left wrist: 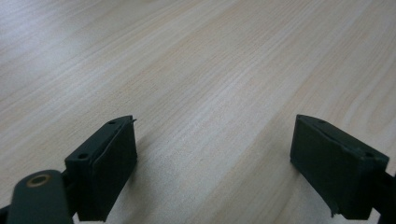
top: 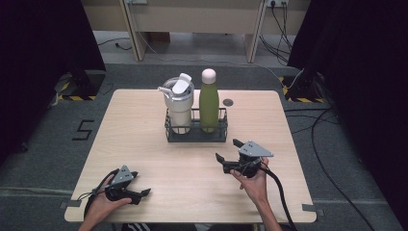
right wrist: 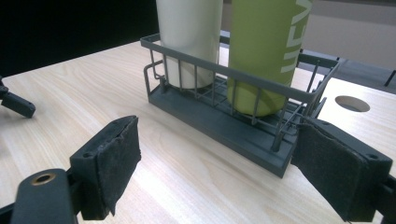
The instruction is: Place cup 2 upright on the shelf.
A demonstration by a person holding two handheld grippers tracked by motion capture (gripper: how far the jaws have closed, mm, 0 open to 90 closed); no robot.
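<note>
Jaws spread wide on both my grippers, pinching nothing. Right gripper [top: 230,155] faces the rack [top: 196,136] just ahead, green bottle [top: 209,101] upright nearest it, tumbler [top: 179,103] alongside. Left gripper [top: 139,195] sits well back on the bench [top: 144,144].

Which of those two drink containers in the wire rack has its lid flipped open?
The white tumbler, on the left side of the rack: its flip cap stands raised. The green bottle beside it wears a closed, rounded pale cap.
</note>
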